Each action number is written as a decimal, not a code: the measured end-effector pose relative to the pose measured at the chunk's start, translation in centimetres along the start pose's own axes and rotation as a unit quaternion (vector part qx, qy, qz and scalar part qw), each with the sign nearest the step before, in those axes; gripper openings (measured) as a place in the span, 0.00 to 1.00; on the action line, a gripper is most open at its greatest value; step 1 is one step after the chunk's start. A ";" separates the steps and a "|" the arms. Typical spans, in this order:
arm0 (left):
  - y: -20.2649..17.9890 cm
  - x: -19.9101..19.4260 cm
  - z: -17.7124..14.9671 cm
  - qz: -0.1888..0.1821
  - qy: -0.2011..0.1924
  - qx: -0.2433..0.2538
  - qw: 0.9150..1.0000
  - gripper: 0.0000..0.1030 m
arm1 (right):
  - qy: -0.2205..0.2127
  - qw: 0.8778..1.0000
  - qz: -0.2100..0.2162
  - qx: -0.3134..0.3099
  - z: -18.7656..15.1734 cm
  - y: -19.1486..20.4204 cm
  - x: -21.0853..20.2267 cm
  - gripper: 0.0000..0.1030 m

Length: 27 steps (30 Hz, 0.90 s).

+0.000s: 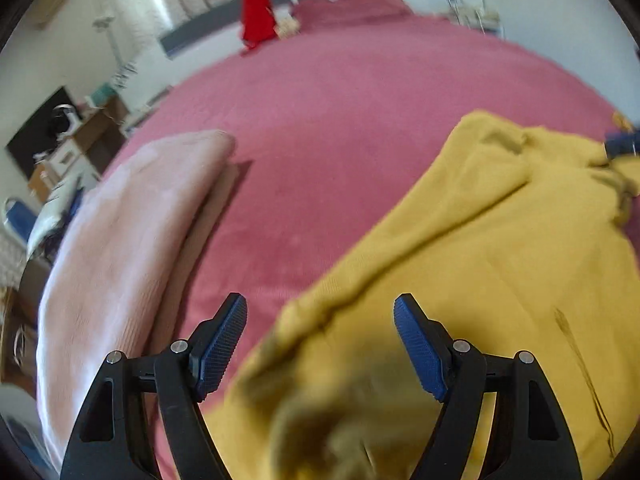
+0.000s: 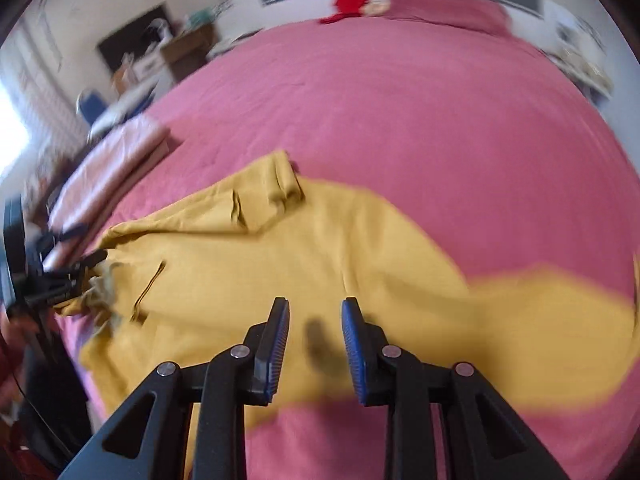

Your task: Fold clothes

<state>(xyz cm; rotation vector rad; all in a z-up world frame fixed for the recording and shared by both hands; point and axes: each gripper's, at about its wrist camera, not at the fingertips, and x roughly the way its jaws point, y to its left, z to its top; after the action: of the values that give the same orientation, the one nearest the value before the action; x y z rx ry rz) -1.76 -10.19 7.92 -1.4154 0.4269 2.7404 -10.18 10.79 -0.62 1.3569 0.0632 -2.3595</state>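
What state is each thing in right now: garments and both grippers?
yellow garment: spread on the bed, rumpled, unfolded.
pink garment: folded, set aside.
left gripper: open, empty, above the yellow garment.
right gripper: open, nothing between the pads.

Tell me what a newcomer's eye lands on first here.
The yellow garment spread rumpled over the pink bedspread, straight below both grippers. Next, the folded pale pink stack to its left near the bed's edge. Last, a red item standing at the far end of the bed.
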 end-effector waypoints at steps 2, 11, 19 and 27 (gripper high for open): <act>0.4 2.0 1.3 -0.017 0.023 0.020 0.999 0.75 | 0.014 1.000 -0.007 -0.013 2.9 -0.2 1.7 0.26; 1.3 6.9 2.7 -0.106 0.075 0.112 0.985 0.80 | 0.132 0.973 -0.019 -0.187 8.5 0.0 8.1 0.26; 3.5 7.1 3.3 -0.208 0.089 0.110 0.968 0.82 | 0.202 0.942 0.016 -0.267 9.4 0.1 11.1 0.27; 3.6 7.2 2.7 -0.221 0.094 0.155 0.958 0.82 | 0.264 0.909 0.057 -0.317 10.0 0.1 12.0 0.31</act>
<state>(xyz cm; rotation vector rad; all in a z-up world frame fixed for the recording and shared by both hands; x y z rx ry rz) -8.70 -13.65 4.41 -1.4756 0.4567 2.0967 -23.58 4.29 -5.37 1.5338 0.8074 -1.5862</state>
